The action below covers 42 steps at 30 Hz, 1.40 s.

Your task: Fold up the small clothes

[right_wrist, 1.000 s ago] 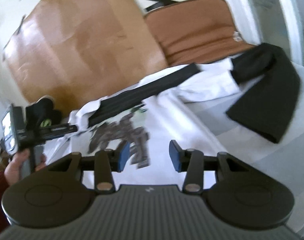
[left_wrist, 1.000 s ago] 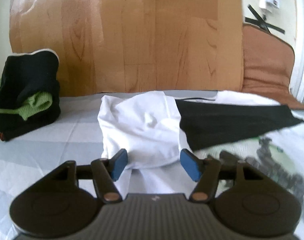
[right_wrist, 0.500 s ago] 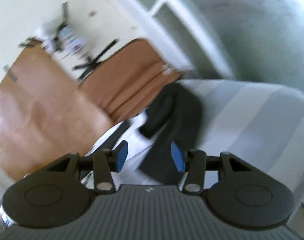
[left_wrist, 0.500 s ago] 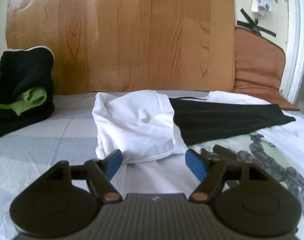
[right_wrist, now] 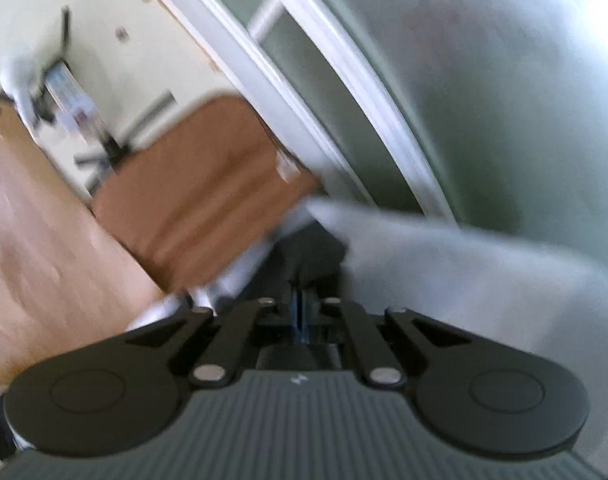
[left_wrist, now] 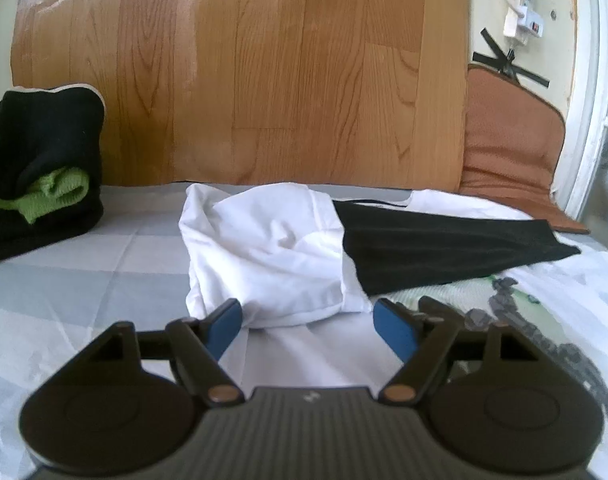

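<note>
On the bed sheet [left_wrist: 84, 280] my left gripper [left_wrist: 307, 322] waits wide open near the white shirt [left_wrist: 264, 248]; my right gripper [right_wrist: 300, 312] is closed, I think pinching its black sleeve [right_wrist: 304, 256] for folding.

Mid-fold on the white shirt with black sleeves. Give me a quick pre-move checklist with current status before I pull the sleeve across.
1. Right gripper shut: ok, blue pads meet.
2. Right gripper actually pinching the black sleeve: cannot tell, dark fabric sits just ahead but the view is motion-blurred.
3. Left gripper open and free: ok, nothing between its pads.
4. Left gripper lined up with the bunched white shirt body: ok, the fold's near edge lies just ahead, between the fingers.
5. Other black sleeve lying flat: ok, spread over the shirt.
6. Black and green pile out of the way: ok, apart at far left.
</note>
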Tool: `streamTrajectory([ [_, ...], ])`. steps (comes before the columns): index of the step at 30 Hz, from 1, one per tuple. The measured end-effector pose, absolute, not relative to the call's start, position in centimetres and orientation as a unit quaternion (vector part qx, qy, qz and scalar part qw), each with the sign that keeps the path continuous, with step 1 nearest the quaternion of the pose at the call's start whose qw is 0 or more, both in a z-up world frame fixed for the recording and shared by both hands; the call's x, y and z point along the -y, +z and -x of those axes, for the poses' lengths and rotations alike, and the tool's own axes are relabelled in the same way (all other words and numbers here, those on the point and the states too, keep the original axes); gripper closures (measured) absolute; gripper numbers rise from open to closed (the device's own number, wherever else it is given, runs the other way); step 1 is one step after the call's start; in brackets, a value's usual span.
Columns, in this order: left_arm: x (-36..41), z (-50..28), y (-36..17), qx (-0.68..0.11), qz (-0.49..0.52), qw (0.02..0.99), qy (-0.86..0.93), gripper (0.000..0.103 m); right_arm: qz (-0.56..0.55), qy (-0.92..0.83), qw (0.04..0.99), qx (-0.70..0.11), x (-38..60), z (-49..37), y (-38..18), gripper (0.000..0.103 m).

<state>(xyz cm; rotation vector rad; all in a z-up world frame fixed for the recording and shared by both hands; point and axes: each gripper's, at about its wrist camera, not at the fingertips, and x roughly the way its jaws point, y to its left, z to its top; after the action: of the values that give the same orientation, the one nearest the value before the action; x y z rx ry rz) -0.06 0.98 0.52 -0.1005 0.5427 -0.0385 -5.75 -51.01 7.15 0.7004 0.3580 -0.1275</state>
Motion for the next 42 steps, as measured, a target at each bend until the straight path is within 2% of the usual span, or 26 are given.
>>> streamTrajectory([
  [8, -3.4, 0.6, 1.0, -0.254, 0.129, 0.955, -0.082, 0.021, -0.355, 0.095, 0.918, -0.146, 45.6, 0.7, 17.4, 0.098],
  [12, -7.6, 1.4, 1.8, -0.218, 0.229, 0.942, -0.113, 0.019, -0.311, 0.185, 0.916, -0.17, 36.7, -3.6, 21.7, 0.098],
  [15, -10.8, 3.1, 3.0, -0.164, 0.257, 0.949, -0.082, 0.015, -0.259, 0.253, 0.91, -0.201, 28.2, -6.2, 23.1, 0.098],
  [19, -14.9, 4.6, 3.1, -0.135, 0.29, 0.946, -0.048, 0.015, -0.226, 0.339, 0.873, -0.267, 15.9, -8.2, 20.3, 0.098],
  [22, -17.3, 4.6, 2.4, -0.136, 0.331, 0.933, -0.037, 0.015, -0.216, 0.374, 0.832, -0.349, 8.7, -9.0, 14.5, 0.082],
  [23, -17.7, 4.4, 2.2, -0.14, 0.345, 0.927, -0.037, 0.015, -0.217, 0.37, 0.818, -0.384, 7.4, -9.1, 12.2, 0.068],
  [24, -18.0, 4.2, 2.0, -0.145, 0.354, 0.923, -0.037, 0.015, -0.219, 0.364, 0.808, -0.408, 6.8, -9.0, 10.6, 0.067],
  [27, -17.7, 3.5, 2.0, -0.163, 0.352, 0.921, -0.042, 0.015, -0.23, 0.368, 0.797, -0.421, 8.8, -7.4, 7.9, 0.067],
  [31, -16.7, 3.0, 1.9, -0.179, 0.332, 0.925, -0.044, 0.013, -0.215, 0.327, 0.85, -0.351, 15.8, -5.9, 9.9, 0.067],
  [36, -16.8, 2.4, 1.3, -0.2, 0.34, 0.918, -0.034, 0.011, -0.185, 0.191, 0.92, -0.289, 24.4, -6.1, 10.9, 0.067],
  [39, -17.1, 2.1, 0.9, -0.21, 0.34, 0.917, -0.008, 0.011, -0.192, 0.121, 0.916, -0.331, 27.7, -7.3, 7.0, 0.067],
  [40, -17.3, 2.1, 0.8, -0.212, 0.339, 0.916, 0.003, 0.011, -0.17, 0.08, 0.908, -0.374, 28.0, -8.3, 4.9, 0.069],
  [41, -17.5, 2.0, 0.6, -0.214, 0.34, 0.916, 0.013, 0.011, -0.162, 0.07, 0.917, -0.359, 28.5, -8.1, 3.8, 0.087],
  [42, -17.6, 2.0, 0.5, -0.216, 0.341, 0.915, 0.021, 0.011, -0.161, 0.06, 0.92, -0.353, 28.8, -7.9, 3.5, 0.088],
])
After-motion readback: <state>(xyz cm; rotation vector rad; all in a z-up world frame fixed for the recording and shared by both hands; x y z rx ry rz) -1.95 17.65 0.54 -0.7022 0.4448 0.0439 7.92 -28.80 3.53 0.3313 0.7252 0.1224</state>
